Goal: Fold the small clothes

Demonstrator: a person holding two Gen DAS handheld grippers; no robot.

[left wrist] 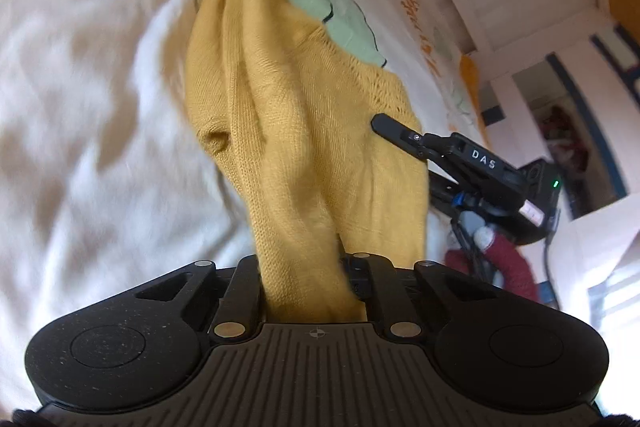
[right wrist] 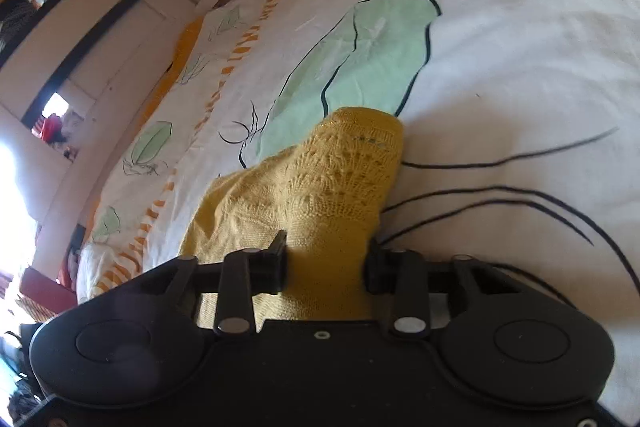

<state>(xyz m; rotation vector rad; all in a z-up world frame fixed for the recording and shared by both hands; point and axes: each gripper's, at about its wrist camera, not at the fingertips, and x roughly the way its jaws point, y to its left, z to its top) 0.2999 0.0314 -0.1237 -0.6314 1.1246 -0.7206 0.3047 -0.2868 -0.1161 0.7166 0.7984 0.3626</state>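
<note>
Yellow knit garment (left wrist: 304,131) clamped between jaws of both left gripper (left wrist: 312,291) and right gripper (right wrist: 326,267); long axis runs ahead of jaws.

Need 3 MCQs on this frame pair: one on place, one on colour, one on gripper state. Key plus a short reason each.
1. Where does the right gripper appear in the left wrist view?
A. right of the garment
B. left of the garment
C. absent

2. What colour is the knit garment?
A. green
B. mustard yellow
C. red

3. What is the left gripper doing?
A. open, empty
B. resting on the bedsheet
C. shut on the garment

Key: 1 A, its black finger reaches in at the cloth's right edge; 2 B, yellow in both views; 3 C, fabric bunches between its closed fingers.
</note>
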